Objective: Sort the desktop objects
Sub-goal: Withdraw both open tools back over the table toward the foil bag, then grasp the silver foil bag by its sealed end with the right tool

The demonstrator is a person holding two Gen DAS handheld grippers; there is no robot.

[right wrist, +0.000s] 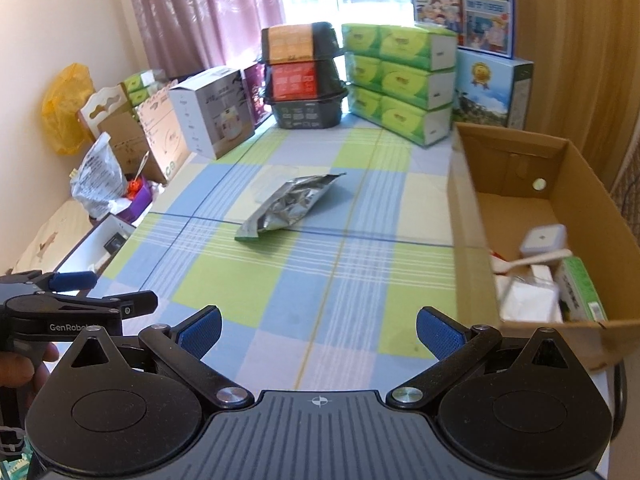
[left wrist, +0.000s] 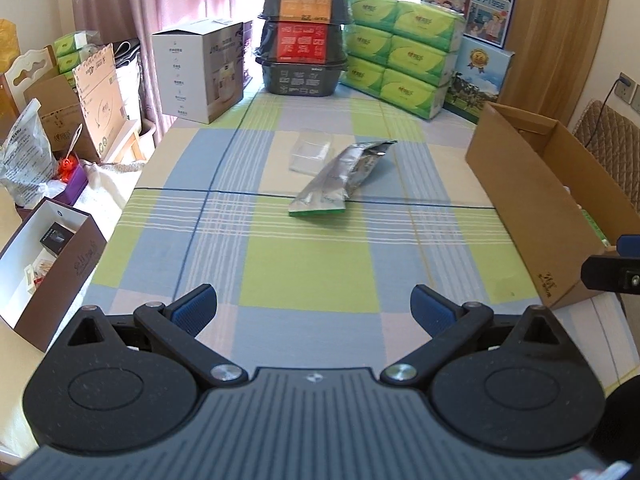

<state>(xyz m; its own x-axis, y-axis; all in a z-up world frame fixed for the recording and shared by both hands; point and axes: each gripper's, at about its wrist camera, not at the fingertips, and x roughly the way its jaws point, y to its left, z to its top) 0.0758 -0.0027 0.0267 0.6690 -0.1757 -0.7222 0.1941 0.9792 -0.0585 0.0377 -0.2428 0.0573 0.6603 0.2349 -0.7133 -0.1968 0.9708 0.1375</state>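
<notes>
Nearest the cameras, both tools are held low over the near end of the checked blue, green and lilac tablecloth (left wrist: 308,280). The left gripper (left wrist: 314,308) has its blue-padded fingers (left wrist: 196,308) spread wide with nothing between them. The right gripper (right wrist: 318,330) is likewise released and empty, pads (right wrist: 202,330) well apart. In the right wrist view, part of a hand (right wrist: 24,368) shows at the lower left, holding the left tool.

To the right, along the table edge, stands the open brown cardboard box (right wrist: 472,216). It already holds several items: a small white square lidded container (right wrist: 544,238), a white plastic spoon (right wrist: 532,260), white blocks and a green-printed carton (right wrist: 580,292).

At mid-table lies the crumpled silver foil pouch with a green bottom edge (left wrist: 344,176), flat on the cloth, well apart from both grippers and from the box. Just beyond it, touching or slightly overlapped by it, sits a clear plastic tray (left wrist: 310,154); in the right wrist view it is too faint to make out clearly.

At the far end, against the window, are stacked black bowl packs (left wrist: 304,36), green tissue packs (left wrist: 404,52) and a white appliance carton (left wrist: 198,70); these appear to be storage.

Assessment: sorting is well advanced, with two loose items left on the cloth. The step in hand appears to be the approach to the pouch. The next move calls for a forward reach, fingers kept wide, and a close on the raised crumpled body or an edge, since foil lying flat offers little purchase. The clear tray may shift if the pouch drags across it.
</notes>
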